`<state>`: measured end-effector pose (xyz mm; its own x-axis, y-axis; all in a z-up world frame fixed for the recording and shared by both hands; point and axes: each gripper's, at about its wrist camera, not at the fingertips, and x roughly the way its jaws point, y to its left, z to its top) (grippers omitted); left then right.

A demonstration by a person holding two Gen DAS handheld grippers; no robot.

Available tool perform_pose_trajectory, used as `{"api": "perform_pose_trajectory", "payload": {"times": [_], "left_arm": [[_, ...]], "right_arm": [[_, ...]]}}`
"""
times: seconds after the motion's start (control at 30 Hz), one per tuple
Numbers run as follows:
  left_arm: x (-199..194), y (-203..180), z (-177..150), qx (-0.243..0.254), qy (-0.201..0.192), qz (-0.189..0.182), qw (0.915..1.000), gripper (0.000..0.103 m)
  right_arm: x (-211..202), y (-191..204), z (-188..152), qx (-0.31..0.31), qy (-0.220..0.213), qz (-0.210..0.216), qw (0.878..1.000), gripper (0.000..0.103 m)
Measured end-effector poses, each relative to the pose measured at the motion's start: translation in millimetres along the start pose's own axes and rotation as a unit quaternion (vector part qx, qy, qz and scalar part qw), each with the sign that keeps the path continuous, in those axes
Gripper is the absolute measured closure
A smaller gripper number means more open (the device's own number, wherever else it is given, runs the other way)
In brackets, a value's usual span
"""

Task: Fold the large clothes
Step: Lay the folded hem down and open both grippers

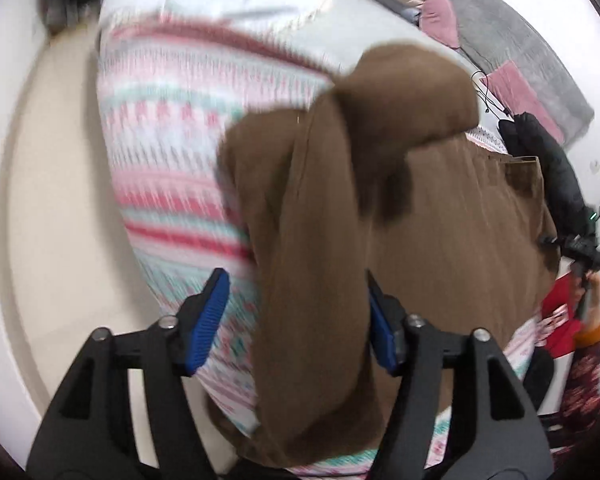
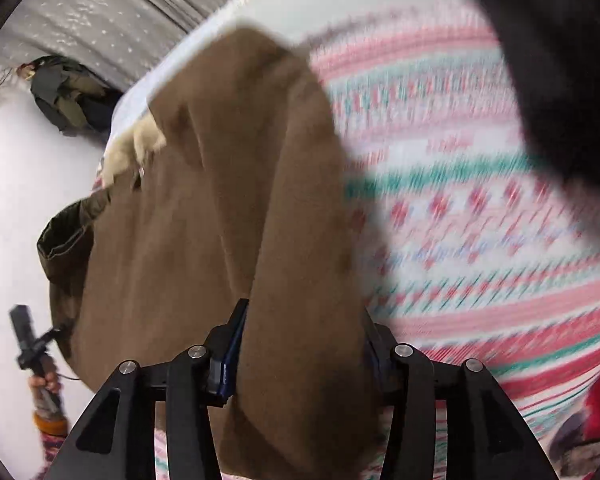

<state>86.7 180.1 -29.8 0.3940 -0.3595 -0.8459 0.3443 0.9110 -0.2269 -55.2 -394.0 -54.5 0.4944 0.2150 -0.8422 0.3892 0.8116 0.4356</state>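
We see the brown garment (image 1: 320, 240) mid-frame, draped over the patterned blanket (image 1: 160, 152). The left gripper (image 1: 296, 320) is spread, cloth loose between its pads. The right gripper (image 2: 300, 344) straddles a fold, grip unclear. Risk: the fold slumps and bunches unpinned.

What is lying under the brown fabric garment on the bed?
Under the brown fabric garment lies a pink, white and teal patterned knit blanket, visible all around its edges. Whatever sits beneath the garment's middle is covered and cannot be seen.
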Motion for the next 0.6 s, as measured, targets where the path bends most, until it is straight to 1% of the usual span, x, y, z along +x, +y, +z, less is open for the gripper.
{"api": "perform_pose_trajectory", "payload": {"times": [0.03, 0.1, 0.17, 0.23, 0.27, 0.33, 0.37, 0.4, 0.43, 0.47, 0.5, 0.53, 0.57, 0.6], "left_arm": [[-3.0, -4.3, 6.2, 0.01, -0.01, 0.008, 0.9999, 0.033], [1.9, -9.9, 20.3, 0.024, -0.019, 0.021, 0.9993, 0.033], [17.9, -16.3, 44.3, 0.048, -0.027, 0.036, 0.9978, 0.033], [28.4, -30.6, 63.1, 0.072, -0.032, 0.054, 0.9954, 0.033], [34.0, -35.6, 71.0, 0.08, -0.032, 0.06, 0.9945, 0.033], [46.2, -44.3, 89.9, 0.084, -0.035, 0.076, 0.9929, 0.034], [49.8, -49.7, 95.0, 0.083, -0.035, 0.079, 0.9929, 0.046], [53.5, -55.4, 104.1, 0.076, -0.039, 0.08, 0.9931, 0.084], [54.6, -55.7, 108.7, 0.069, -0.037, 0.086, 0.9933, 0.096], [53.1, -55.6, 114.2, 0.054, -0.038, 0.092, 0.9936, 0.096], [42.3, -53.9, 119.3, 0.036, -0.063, 0.082, 0.9939, 0.096], [29.2, -52.2, 121.9, 0.026, -0.089, 0.069, 0.9933, 0.096], [20.7, -52.5, 121.9, 0.019, -0.108, 0.063, 0.9919, 0.096], [6.2, -45.0, 123.6, 0.004, -0.141, 0.045, 0.989, 0.096]], "right_arm": [[-7.6, 2.6, 5.2, -0.011, -0.022, -0.017, 1.0, 0.045], [-10.4, 3.5, 23.0, -0.03, -0.065, -0.041, 0.997, 0.042], [-10.6, 8.9, 33.5, -0.04, -0.084, -0.034, 0.995, 0.042], [-1.8, 20.3, 45.2, -0.045, -0.087, -0.025, 0.995, 0.042], [1.9, 24.6, 47.7, -0.046, -0.088, -0.029, 0.995, 0.042], [16.7, 29.4, 58.8, -0.033, -0.103, -0.037, 0.993, 0.043], [20.3, 28.8, 64.1, -0.021, -0.113, -0.038, 0.993, 0.045], [20.3, 28.4, 69.2, -0.011, -0.12, -0.034, 0.992, 0.065], [24.8, 32.1, 75.6, 0.001, -0.124, -0.022, 0.992, 0.086], [25.4, 34.9, 78.6, 0.008, -0.129, -0.017, 0.991, 0.087], [19.9, 39.1, 79.9, 0.008, -0.145, -0.012, 0.989, 0.091], [19.1, 48.0, 80.9, 0.003, -0.16, -0.008, 0.987, 0.092], [11.0, 53.9, 80.8, -0.003, -0.181, -0.003, 0.984, 0.093], [-1.6, 58.3, 80.6, -0.01, -0.207, 0.003, 0.978, 0.093]]}}
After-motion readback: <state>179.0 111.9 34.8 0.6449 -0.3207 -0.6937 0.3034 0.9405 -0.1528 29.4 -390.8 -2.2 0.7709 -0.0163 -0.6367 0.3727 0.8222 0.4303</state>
